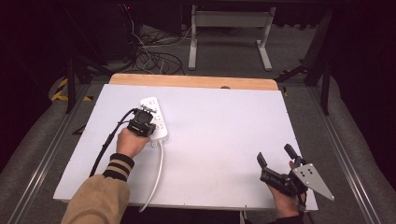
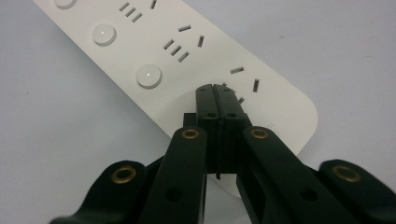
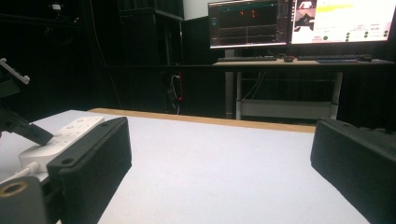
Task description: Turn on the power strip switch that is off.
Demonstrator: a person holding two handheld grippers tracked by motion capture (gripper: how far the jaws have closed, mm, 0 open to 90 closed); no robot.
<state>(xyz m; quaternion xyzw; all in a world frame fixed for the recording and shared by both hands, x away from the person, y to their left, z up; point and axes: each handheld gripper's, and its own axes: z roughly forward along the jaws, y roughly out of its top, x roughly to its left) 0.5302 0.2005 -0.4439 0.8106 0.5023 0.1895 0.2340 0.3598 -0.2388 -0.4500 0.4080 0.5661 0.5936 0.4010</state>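
Fingertips of my left gripper (image 2: 215,91) press together, empty, onto the white power strip (image 2: 140,51) right beneath them. My right gripper (image 3: 219,154) gapes wide over bare table (image 3: 219,186).

Your power strip (image 2: 154,70) looks like smooth white plastic with a faint sheen; the tabletop (image 1: 224,140) is matt pale board, edged in bare wood at the back. Your left gripper (image 2: 216,93) is matt black plastic with brass-coloured rivets; your right gripper (image 3: 219,154) has ribbed black pads.

Left hand-held gripper (image 2: 215,93) closed, right (image 3: 219,158) agape
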